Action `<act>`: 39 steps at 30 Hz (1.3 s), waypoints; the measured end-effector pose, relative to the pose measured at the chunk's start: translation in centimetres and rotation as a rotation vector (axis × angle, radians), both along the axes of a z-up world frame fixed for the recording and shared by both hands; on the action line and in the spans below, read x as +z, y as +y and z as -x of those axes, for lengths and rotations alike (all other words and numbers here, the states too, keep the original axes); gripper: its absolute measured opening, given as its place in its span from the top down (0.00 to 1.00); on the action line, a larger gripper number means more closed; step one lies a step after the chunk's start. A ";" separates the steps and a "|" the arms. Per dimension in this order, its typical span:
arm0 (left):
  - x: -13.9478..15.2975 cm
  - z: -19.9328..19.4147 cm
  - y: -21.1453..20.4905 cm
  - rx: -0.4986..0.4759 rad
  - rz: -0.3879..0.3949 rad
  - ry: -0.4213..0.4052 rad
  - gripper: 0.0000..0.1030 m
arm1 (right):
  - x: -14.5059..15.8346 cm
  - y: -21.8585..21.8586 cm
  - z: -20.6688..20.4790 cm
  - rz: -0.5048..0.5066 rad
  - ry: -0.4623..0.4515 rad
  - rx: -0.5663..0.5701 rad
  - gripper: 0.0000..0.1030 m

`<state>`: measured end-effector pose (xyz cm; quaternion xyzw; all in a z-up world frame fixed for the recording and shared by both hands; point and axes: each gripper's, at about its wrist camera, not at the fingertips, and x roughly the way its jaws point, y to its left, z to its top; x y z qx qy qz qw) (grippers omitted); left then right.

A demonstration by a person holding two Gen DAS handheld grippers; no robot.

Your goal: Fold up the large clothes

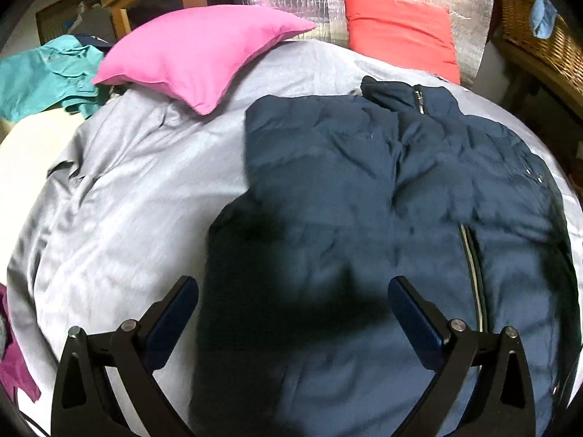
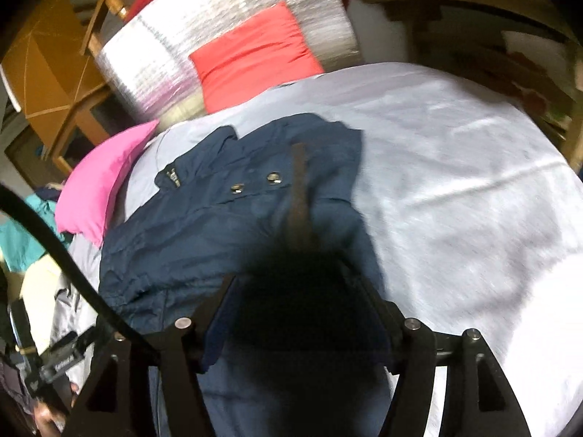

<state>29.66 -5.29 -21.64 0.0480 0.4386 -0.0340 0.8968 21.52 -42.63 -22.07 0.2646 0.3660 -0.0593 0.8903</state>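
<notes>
1. While the navy jacket [image 1: 382,189] lies spread on the grey sheet [image 1: 127,189] of the bed, zipper up and collar toward twelve o'clock, both grippers hover over its hem end at six o'clock.
2. Left gripper [image 1: 293,291]: jaws spread wide, nothing pinched; dark fabric lies beneath the gap, not between the pads.
3. Right gripper [image 2: 293,287]: jaws stand apart; a dark, blurred mass fills the gap, and whether the pads press on cloth cannot be told.
4. Jacket, left wrist view: one side appears already turned inward over the body, giving a straight edge at nine o'clock; the zipper line runs toward five o'clock. Right wrist view: collar label and two snaps lie at eleven o'clock.
5. Surroundings: pink pillow [image 1: 196,54] at ten o'clock, red pillow [image 1: 400,32] at one o'clock, teal garment [image 1: 40,76] at far nine o'clock.
6. Progress, as a judgement: early to middle stage. The garment is laid out and perhaps partly narrowed; the lengthwise fold, hem toward collar, seems still to be made.
</notes>
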 end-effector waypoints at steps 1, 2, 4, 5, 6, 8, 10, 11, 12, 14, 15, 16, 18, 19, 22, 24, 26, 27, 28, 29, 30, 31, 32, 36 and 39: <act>0.0 0.8 0.4 0.002 -0.008 -0.007 0.00 | 0.0 -0.3 0.9 -0.006 -0.008 -0.008 0.31; -0.2 1.9 1.1 0.006 -0.023 -0.015 0.00 | 0.1 -0.7 2.2 -0.023 -0.022 -0.020 0.30; -0.6 3.8 2.5 0.020 -0.036 -0.014 0.00 | 0.0 -1.2 4.5 -0.061 -0.047 -0.039 0.27; -0.9 5.0 3.5 0.032 -0.027 -0.004 0.00 | -0.1 -1.5 5.9 -0.081 -0.061 -0.048 0.27; -1.2 6.1 4.4 0.043 -0.009 0.005 0.00 | -0.2 -1.7 7.4 -0.100 -0.075 -0.060 0.27; -1.6 7.7 6.2 0.065 0.035 0.022 0.00 | -0.6 -2.3 10.2 -0.135 -0.101 -0.084 0.26; -2.3 9.7 8.2 0.087 0.088 0.043 0.00 | -1.2 -2.8 12.7 -0.170 -0.121 -0.099 0.25; -2.6 10.6 9.0 0.094 0.106 0.048 0.00 | -1.6 -2.9 14.0 -0.187 -0.125 -0.107 0.25; -2.9 11.8 9.9 0.100 0.125 0.052 0.00 | -2.0 -3.0 15.0 -0.198 -0.125 -0.109 0.25; -3.5 13.4 10.9 0.095 0.140 0.058 0.00 | -3.0 -3.1 16.9 -0.236 -0.117 -0.093 0.25; -3.8 14.3 11.3 0.087 0.150 0.065 0.00 | -3.4 -3.2 17.6 -0.256 -0.114 -0.084 0.25; -4.0 15.1 11.6 0.078 0.163 0.074 0.00 | -3.7 -3.2 18.3 -0.277 -0.113 -0.076 0.25; -4.1 16.2 12.2 0.061 0.198 0.091 0.00 | -4.3 -3.2 19.3 -0.331 -0.111 -0.050 0.25; -4.1 16.6 12.3 0.052 0.219 0.094 0.00 | -4.7 -3.1 19.8 -0.361 -0.110 -0.033 0.25; -3.9 18.1 12.5 0.010 0.282 0.090 0.00 | -5.8 -2.6 20.6 -0.417 -0.082 -0.011 0.24; -4.1 18.7 12.4 -0.021 0.296 0.094 0.00 | -6.9 -2.2 20.5 -0.459 -0.044 0.001 0.24; -4.6 18.5 12.0 -0.031 0.301 0.114 0.00 | -7.7 -1.8 20.3 -0.464 -0.019 0.003 0.24; -4.9 18.4 12.0 -0.028 0.311 0.127 0.00 | -8.0 -1.6 20.2 -0.459 -0.013 0.001 0.24; -5.2 18.2 12.0 -0.027 0.325 0.140 0.00 | -8.2 -1.3 19.9 -0.452 -0.007 0.002 0.23; -5.4 18.0 12.0 -0.028 0.342 0.155 0.00 | -8.4 -1.0 19.9 -0.446 -0.006 0.006 0.23; -5.8 17.9 11.9 -0.030 0.370 0.174 0.01 | -8.5 -0.6 19.8 -0.434 -0.004 0.014 0.23; -6.1 17.8 11.8 -0.034 0.384 0.184 0.06 | -8.5 -0.2 19.7 -0.421 0.000 0.025 0.23; -6.3 17.7 11.7 -0.039 0.391 0.193 0.16 | -8.6 0.2 19.4 -0.409 0.002 0.042 0.23; -6.8 17.9 11.2 -0.038 0.354 0.196 0.27 | -8.0 2.4 18.9 -0.410 -0.024 0.153 0.23; -6.8 17.8 11.3 -0.029 0.371 0.199 0.27 | -7.2 4.4 18.6 -0.371 -0.051 0.254 0.23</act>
